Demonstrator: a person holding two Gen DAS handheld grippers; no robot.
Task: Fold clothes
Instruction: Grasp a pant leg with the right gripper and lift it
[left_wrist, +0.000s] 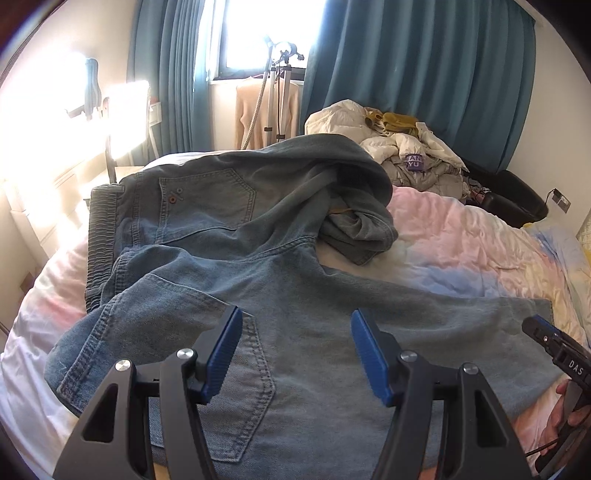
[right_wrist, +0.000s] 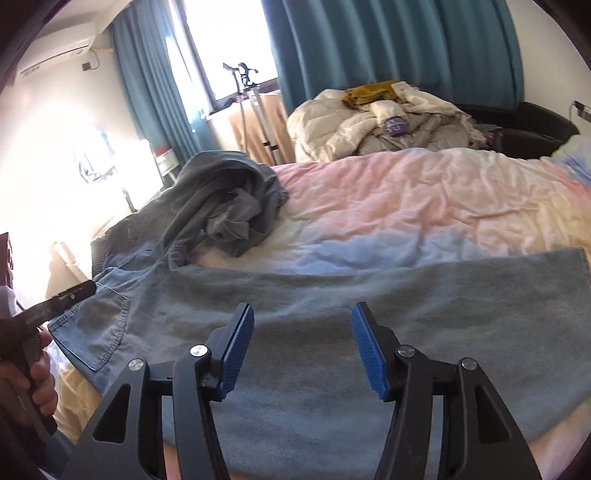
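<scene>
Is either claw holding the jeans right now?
No. The left claw and right claw both hang open above the jeans, with nothing between their blue pads.

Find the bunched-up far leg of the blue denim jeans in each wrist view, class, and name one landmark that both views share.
Left wrist view: the bunched-up far leg of the blue denim jeans lies right of centre, above the open jaws.
Right wrist view: it sits left of centre, on the pastel bedspread.
Shared landmark: the cream quilted jacket pile beyond the bed.
</scene>
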